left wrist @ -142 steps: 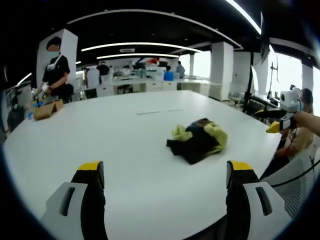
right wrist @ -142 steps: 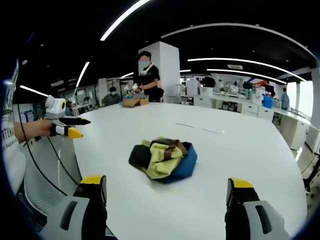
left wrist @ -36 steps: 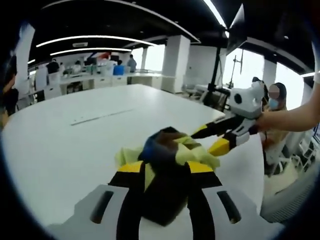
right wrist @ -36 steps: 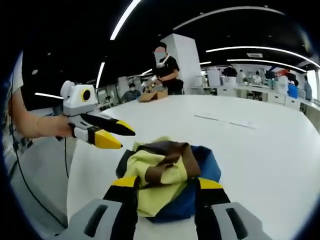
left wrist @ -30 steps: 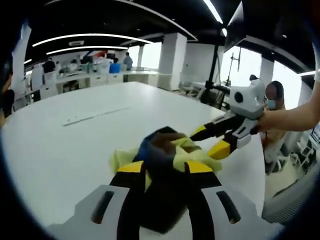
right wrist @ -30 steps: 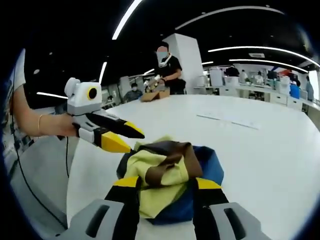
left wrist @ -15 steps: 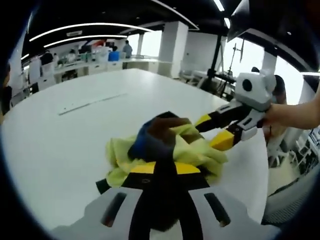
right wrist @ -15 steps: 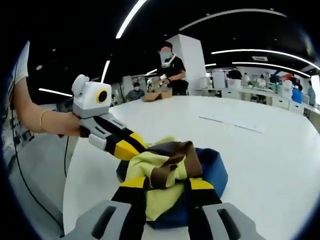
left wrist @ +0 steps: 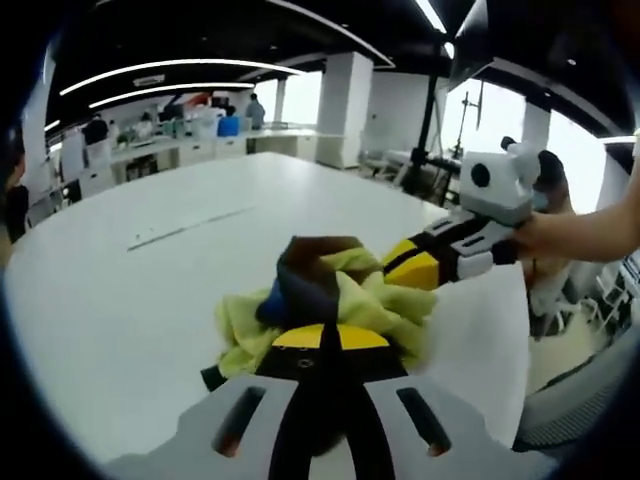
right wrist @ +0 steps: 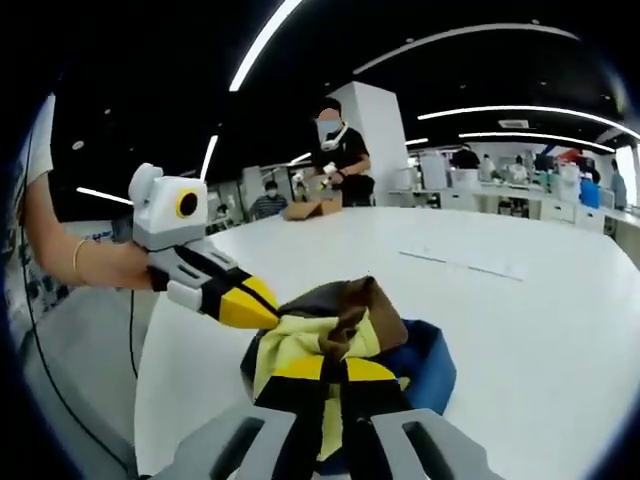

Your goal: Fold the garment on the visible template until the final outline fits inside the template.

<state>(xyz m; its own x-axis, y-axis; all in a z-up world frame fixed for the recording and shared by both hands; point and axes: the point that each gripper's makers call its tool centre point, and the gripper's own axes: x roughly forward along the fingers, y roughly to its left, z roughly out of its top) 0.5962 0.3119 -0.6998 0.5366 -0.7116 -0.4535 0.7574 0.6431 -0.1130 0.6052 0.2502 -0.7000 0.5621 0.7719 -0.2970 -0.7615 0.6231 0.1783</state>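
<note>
A crumpled garment of yellow, brown and blue cloth lies bunched on the white table near its edge. In the left gripper view my left gripper is shut on the garment's near side, yellow tips pressed together. My right gripper comes in from the right and grips the bundle's far side. In the right gripper view the garment rises in a brown peak, and my right gripper is shut on its yellow cloth. The left gripper meets the bundle from the left.
A thin pale strip lies flat on the table beyond the garment, also as the strip. A person in black stands at the far edge by a cardboard box. A hand holds the right gripper.
Both grippers have gone from open around the bundle to shut on it, and the garment has been drawn up a little into a peak. Both cameras shifted slightly.
</note>
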